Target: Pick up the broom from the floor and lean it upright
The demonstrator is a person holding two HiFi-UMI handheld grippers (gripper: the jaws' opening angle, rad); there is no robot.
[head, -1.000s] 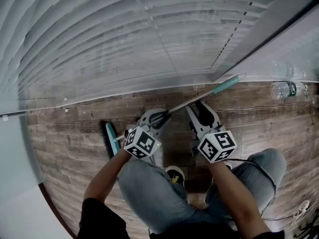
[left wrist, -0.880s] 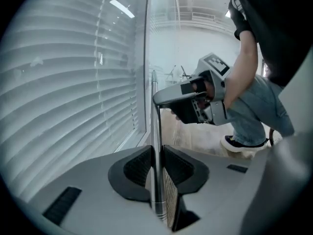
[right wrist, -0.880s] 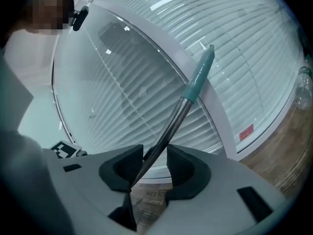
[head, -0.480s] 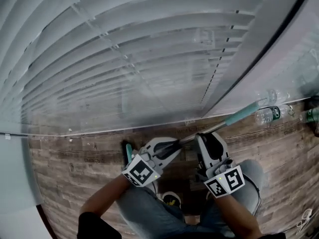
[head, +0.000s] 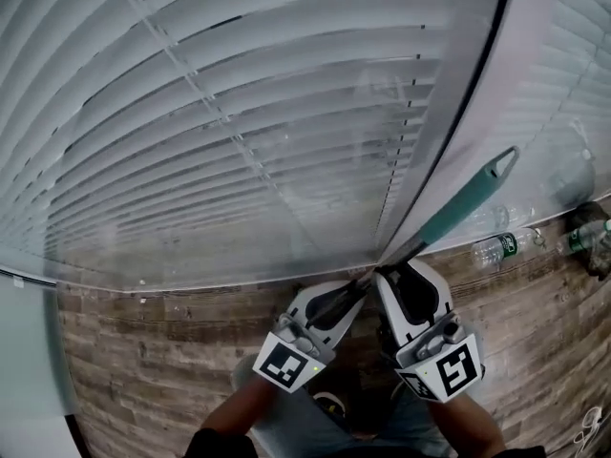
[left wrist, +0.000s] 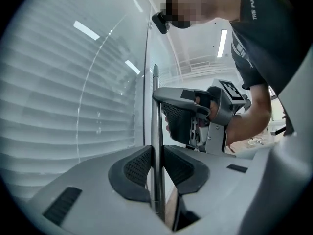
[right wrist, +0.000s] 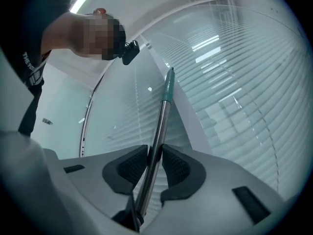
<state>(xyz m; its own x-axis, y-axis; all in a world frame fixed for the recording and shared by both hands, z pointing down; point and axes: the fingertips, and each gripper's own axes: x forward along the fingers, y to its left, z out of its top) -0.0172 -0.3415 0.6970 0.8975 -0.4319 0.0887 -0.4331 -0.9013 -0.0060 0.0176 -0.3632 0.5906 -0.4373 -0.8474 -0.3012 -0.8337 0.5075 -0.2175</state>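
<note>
You're standing on a floor (head: pixel 143 351) of dark, weathered wood planks, which meets the glass wall (head: pixel 239 160) and its blinds along the far edge. To your right, close to that wall, a clear plastic bottle (head: pixel 498 247) with a green label lies on its side on the planks. Farther right, near the picture's edge, a second bottle (head: pixel 584 237) lies there too. Your shoe (head: pixel 329 405) rests on the boards below you.

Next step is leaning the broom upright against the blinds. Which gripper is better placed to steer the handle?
Right. The right gripper, jaws closing on the handle, sits nearer its teal top end. The left gripper clamps it lower down and likely serves better as a pivot.
</note>
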